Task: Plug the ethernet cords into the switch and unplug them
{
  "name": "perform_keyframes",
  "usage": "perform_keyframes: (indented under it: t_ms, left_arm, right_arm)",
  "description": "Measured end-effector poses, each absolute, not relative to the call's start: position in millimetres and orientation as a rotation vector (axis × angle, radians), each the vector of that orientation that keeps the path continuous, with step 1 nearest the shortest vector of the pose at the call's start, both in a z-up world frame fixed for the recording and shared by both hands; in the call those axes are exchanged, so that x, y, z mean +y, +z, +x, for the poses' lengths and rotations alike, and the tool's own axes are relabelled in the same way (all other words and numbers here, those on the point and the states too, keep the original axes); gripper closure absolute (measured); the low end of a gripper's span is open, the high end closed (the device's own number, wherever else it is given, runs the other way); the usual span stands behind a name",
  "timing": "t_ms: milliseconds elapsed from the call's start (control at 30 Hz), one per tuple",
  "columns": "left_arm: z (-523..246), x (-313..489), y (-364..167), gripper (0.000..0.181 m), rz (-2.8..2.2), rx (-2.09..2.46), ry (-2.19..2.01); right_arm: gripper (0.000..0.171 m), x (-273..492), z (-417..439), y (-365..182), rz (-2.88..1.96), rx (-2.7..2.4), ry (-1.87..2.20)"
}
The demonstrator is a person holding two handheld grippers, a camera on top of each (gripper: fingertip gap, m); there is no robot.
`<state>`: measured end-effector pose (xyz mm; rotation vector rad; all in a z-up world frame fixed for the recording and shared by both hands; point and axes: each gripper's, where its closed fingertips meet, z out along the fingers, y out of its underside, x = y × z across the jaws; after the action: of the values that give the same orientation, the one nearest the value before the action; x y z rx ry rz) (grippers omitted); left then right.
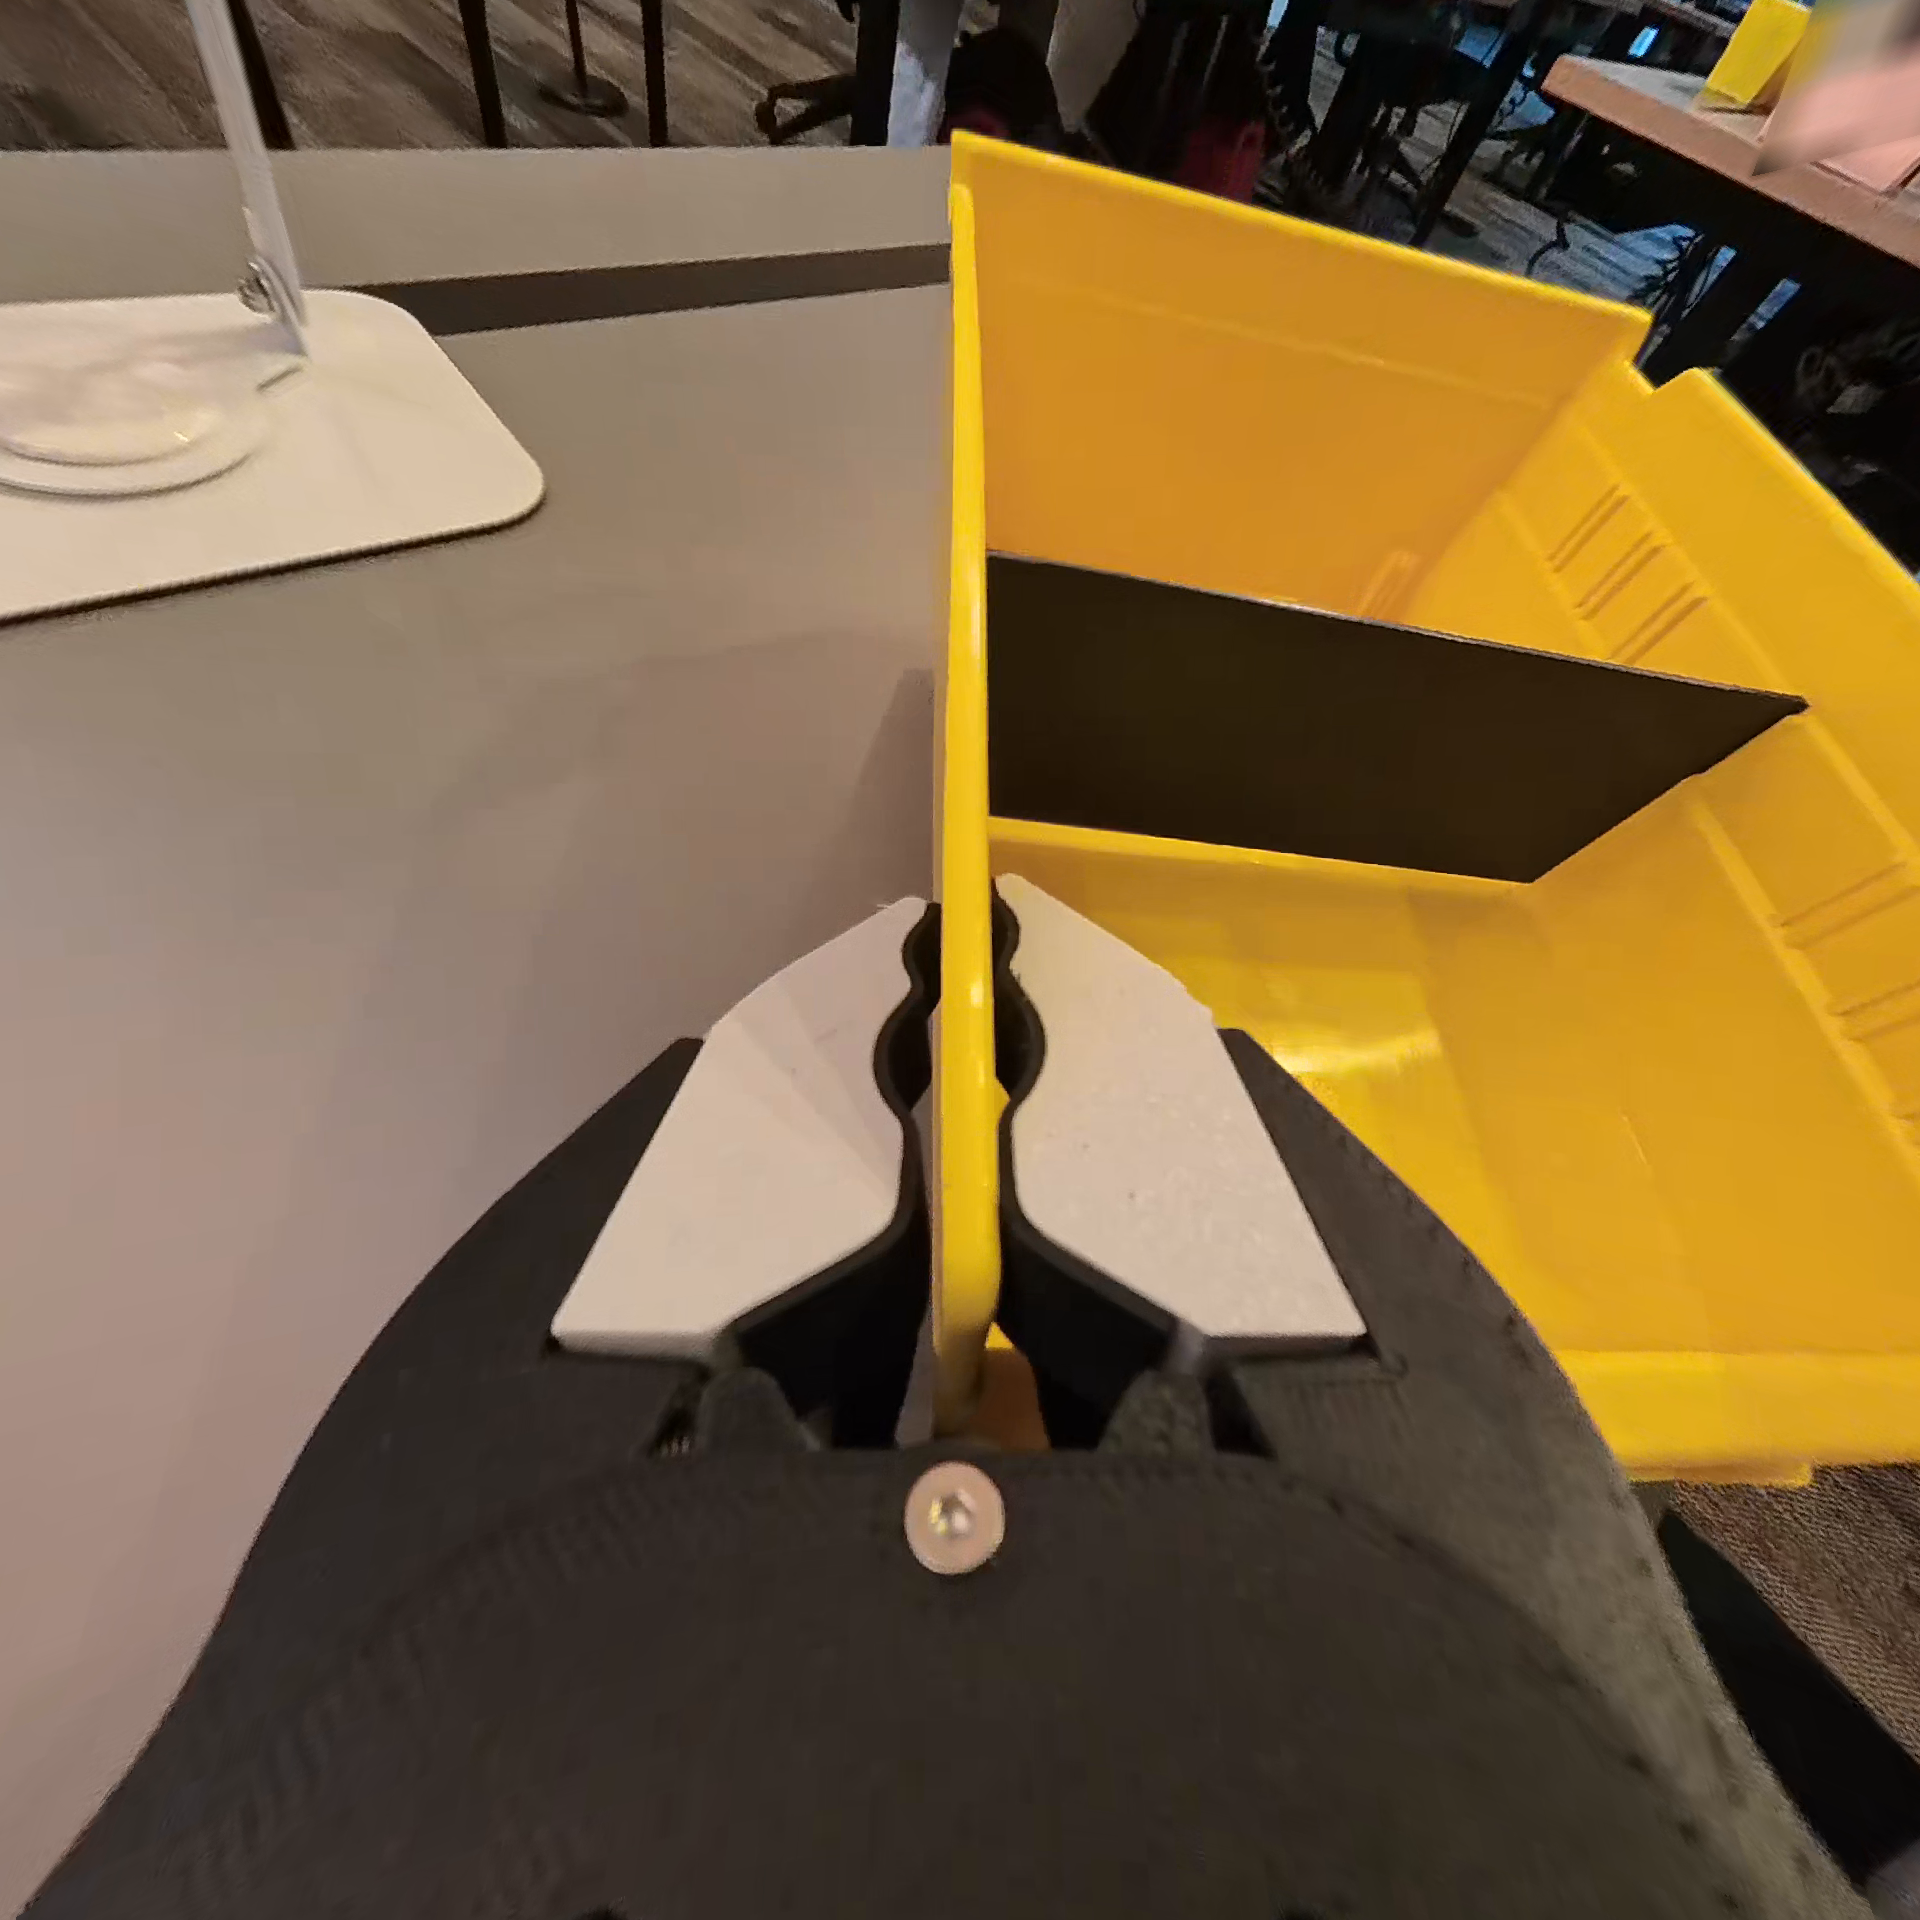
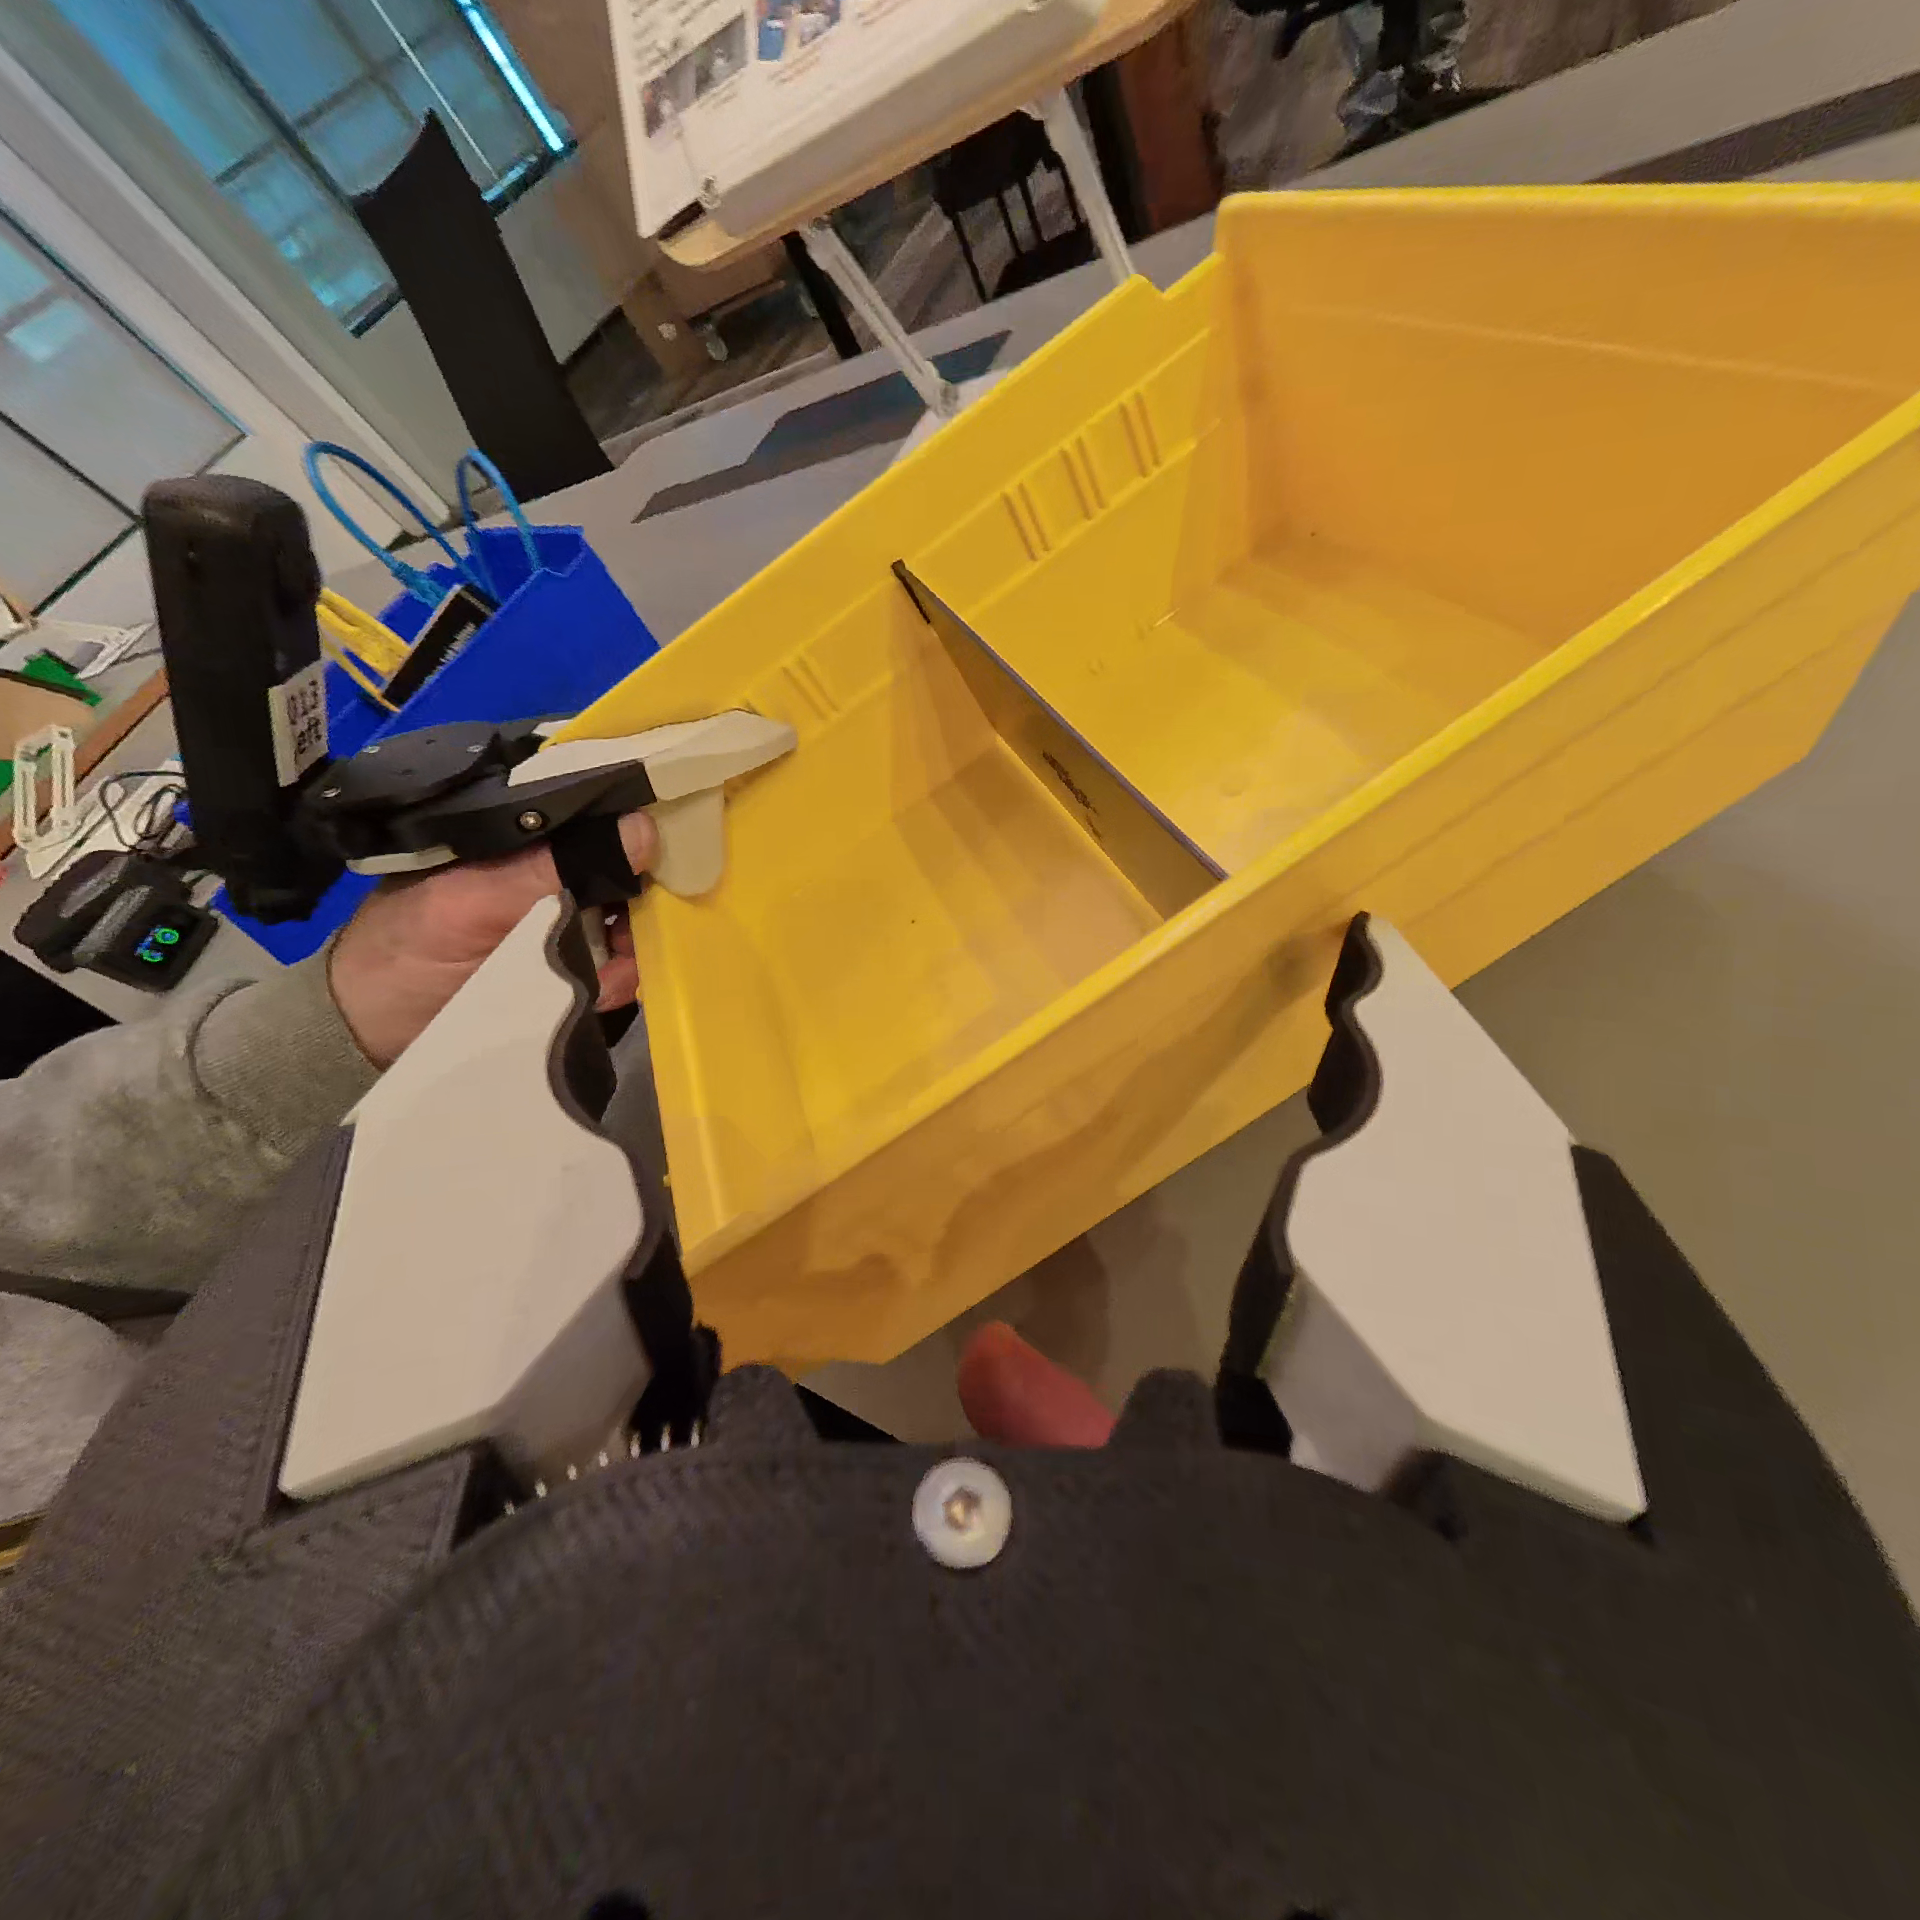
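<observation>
An empty yellow bin [image 1: 1299, 416] with a black divider [image 1: 1299, 717] lies on the grey table [image 1: 520, 831], its near end past the table edge. My left gripper [image 1: 961, 914] is shut on the bin's left wall. In the right wrist view the bin [image 2: 1455, 468] looks tilted, and the left gripper [image 2: 738, 800] clamps its wall. My right gripper [image 2: 961, 935] is open, its fingers either side of the bin's near corner, holding nothing. A blue bin [image 2: 520, 644] far left holds blue cords [image 2: 384, 520], a yellow cord [image 2: 353, 634] and a black device [image 2: 442, 639].
A white lamp base [image 1: 260, 447] with a clear disc [image 1: 104, 416] stands at the table's left. A small black device with a green display [image 2: 156, 935] sits by the blue bin. A poster board on a stand [image 2: 831, 83] is behind. Carpet floor [image 1: 1818, 1558] shows below the bin. It is some 30 cm from my left tips to the white lamp base [image 1: 260, 447].
</observation>
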<state>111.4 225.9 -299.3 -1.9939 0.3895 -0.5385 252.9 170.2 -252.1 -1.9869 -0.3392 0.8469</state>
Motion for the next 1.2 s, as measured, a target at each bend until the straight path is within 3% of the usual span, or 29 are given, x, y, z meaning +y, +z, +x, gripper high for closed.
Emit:
perform_keyframes:
  t_ms: [167, 367, 600, 700, 900, 1200]
  left_arm:
    - [127.1, 224.3, -307.0, 0.172, -2.004, 0.400, -0.538]
    - [155.8, 204.8, -314.1, 0.149, -2.035, 0.466, -0.668]
    - [189.2, 176.5, -306.7, 0.117, -2.023, 0.598, -0.880]
    - [188.7, 170.1, -292.4, 0.113, -1.974, 0.594, -0.976]
    - [136.3, 180.8, -256.6, 0.111, -1.887, 0.581, -0.790]
    - [-12.7, 179.0, -190.5, 0.102, -1.809, 0.476, -0.280]
  right_arm:
    - [0.033, 173.5, 264.9, -268.9, -2.069, -0.371, 0.791]
    - [0.029, 177.8, 280.1, -290.7, -2.160, -0.426, 0.636]
    - [0.050, 193.5, 314.8, -302.2, -2.199, -0.478, 0.420]
    - [0.065, 197.5, 329.3, -310.8, -2.219, -0.554, 0.280]
    - [0.078, 202.6, 344.4, -318.0, -2.235, -0.661, 0.055]
    - [0.075, 205.7, 354.2, -326.7, -2.263, -0.763, -0.099]
